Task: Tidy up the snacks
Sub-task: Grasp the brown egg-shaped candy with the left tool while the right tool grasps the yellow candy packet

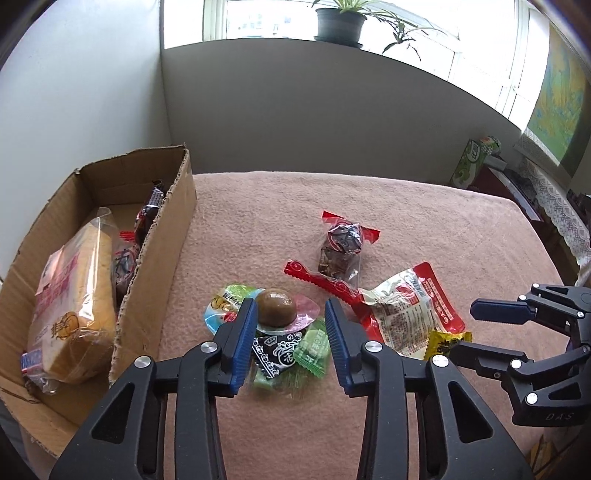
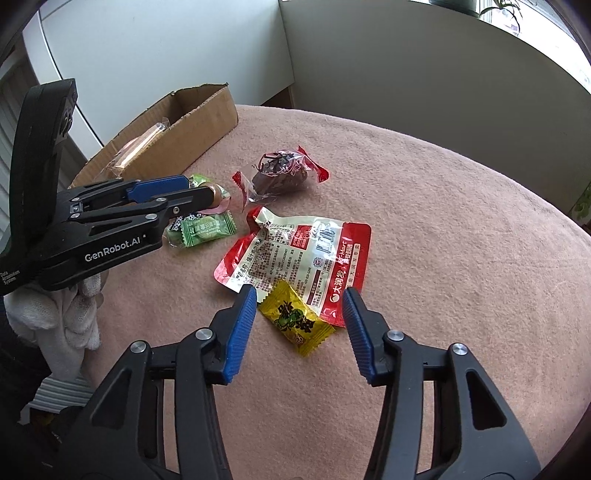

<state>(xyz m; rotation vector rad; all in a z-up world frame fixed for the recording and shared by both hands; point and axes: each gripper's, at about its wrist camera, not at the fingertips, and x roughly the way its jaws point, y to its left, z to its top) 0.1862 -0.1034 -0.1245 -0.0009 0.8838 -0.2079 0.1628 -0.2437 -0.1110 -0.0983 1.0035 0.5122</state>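
Note:
Snacks lie on a pink cloth-covered table (image 1: 424, 221). My left gripper (image 1: 290, 314) is open, its fingers on either side of a brown egg snack (image 1: 275, 307) in clear wrap. Below it lie a black-and-white packet (image 1: 277, 352) and green candies (image 1: 314, 349). My right gripper (image 2: 299, 306) is open around a yellow candy packet (image 2: 295, 321), which lies against a red-and-white pouch (image 2: 295, 254). A red-ended dark snack (image 2: 280, 173) lies further back. A cardboard box (image 1: 155, 266) at the left holds a bread loaf (image 1: 74, 302) and dark packets.
The right gripper shows in the left wrist view (image 1: 498, 314) at the table's right side. A gloved hand (image 2: 66, 321) holds the left gripper (image 2: 184, 190). A wall and a windowsill with a potted plant (image 1: 340, 22) stand behind the table. Cluttered furniture stands to the right.

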